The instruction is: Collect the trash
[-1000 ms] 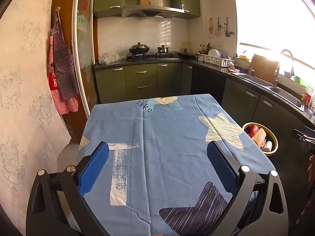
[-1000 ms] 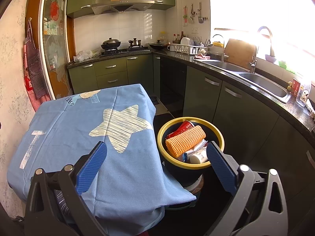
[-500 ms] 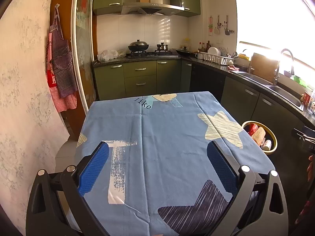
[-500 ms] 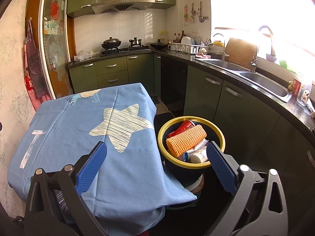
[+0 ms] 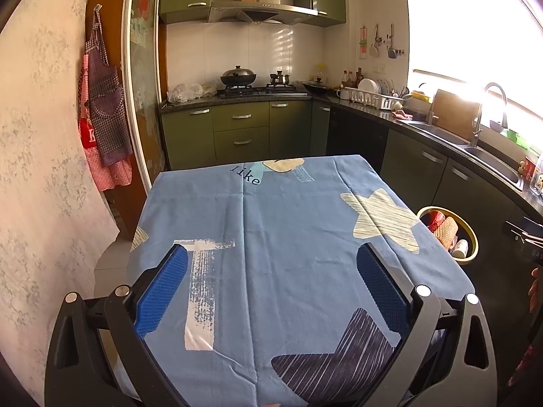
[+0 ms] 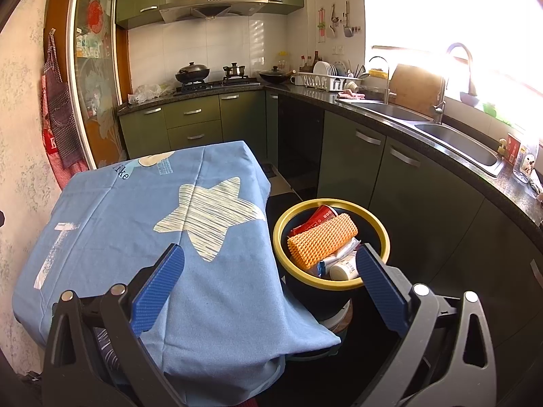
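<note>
A yellow-rimmed dark trash bin [image 6: 281, 217] stands on the floor right of the table; it also shows in the left wrist view [image 5: 473, 237]. It holds an orange mesh roll [image 6: 322, 244], a red packet [image 6: 317, 218], a white bottle [image 6: 344, 269] and wrappers. My left gripper [image 5: 271, 285] is open and empty above the near part of the blue star-print tablecloth [image 5: 288, 224]. My right gripper [image 6: 269, 285] is open and empty, over the table's right edge and the bin's near rim. No trash lies on the cloth.
Green kitchen cabinets [image 6: 366, 169] and a dark counter with a sink [image 6: 454, 139] run along the right. A stove with pots [image 5: 237, 78] is at the back. Aprons [image 5: 101, 108] hang on the left wall. A narrow floor gap separates table and cabinets.
The left gripper has pulled back and risen slightly, so the table looks a bit further away. The right view is nearly unchanged. Both grippers stay open.
</note>
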`<state>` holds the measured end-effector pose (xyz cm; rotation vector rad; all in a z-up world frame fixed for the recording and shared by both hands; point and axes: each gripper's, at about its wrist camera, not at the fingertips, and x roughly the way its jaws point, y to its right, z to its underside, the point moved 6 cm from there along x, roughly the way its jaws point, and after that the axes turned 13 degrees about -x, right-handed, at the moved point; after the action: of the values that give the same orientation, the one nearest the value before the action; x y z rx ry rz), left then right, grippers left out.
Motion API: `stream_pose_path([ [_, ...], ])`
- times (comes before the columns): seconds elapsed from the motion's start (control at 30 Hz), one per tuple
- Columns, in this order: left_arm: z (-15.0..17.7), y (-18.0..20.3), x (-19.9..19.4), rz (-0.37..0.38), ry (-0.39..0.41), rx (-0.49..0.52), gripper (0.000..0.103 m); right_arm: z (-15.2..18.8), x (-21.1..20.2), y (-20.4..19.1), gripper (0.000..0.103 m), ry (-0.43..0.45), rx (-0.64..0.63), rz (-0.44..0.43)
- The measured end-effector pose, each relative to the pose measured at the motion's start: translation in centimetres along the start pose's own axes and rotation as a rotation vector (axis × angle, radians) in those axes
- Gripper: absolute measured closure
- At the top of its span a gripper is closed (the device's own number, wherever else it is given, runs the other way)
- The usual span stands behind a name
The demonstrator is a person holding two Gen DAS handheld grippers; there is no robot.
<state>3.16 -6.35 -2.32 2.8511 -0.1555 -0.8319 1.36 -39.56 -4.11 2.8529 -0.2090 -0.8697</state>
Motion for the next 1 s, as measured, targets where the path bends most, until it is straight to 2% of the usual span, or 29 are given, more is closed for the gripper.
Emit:
stream_pose_path([
  [1.0,0.58,0.21,0.61,-0.005,-0.019,0.01,0.005,0.65,0.54,-0.22,0.007,-0.011,-0.001,0.0],
])
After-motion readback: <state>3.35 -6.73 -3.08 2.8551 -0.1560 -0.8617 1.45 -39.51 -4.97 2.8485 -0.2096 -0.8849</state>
